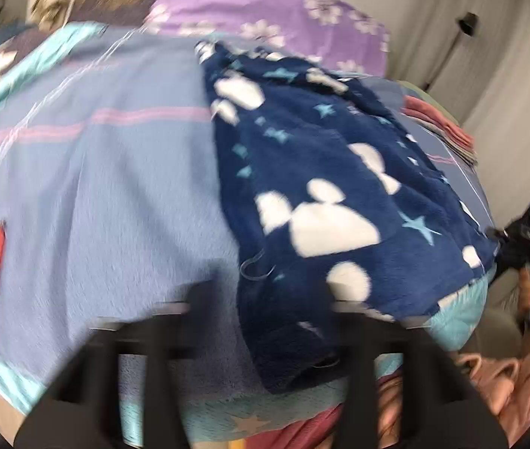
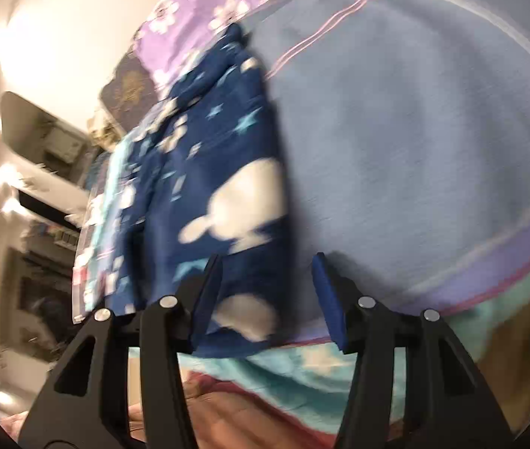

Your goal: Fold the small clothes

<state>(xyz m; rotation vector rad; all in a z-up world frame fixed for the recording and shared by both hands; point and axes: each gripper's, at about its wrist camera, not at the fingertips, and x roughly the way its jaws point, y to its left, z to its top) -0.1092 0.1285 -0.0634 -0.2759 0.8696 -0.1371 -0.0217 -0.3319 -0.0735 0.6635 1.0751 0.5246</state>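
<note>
Left wrist view: the left gripper (image 1: 265,310) has its fingers apart, blurred, nothing pinched between them. The navy fleece garment (image 1: 324,194), with white shapes and pale stars, lies as a long strip on the blue blanket (image 1: 96,187), running from between the fingers away ahead of them; its near end sits just in front of the tips. The right gripper (image 1: 523,243) shows far off to the right of the fingers, beside the garment's edge, clear of the cloth.

Right wrist view: the right gripper (image 2: 265,299) stands half open, blue pads bare. The garment's (image 2: 227,187) near corner lies between the left finger and the gap, untouched; bare blanket (image 2: 414,131) fills the right side.

Judgement: one lengthwise fold looks done and both hands have let go. Next calls for pinching the near end with both grippers and carrying it over toward the far end
</note>
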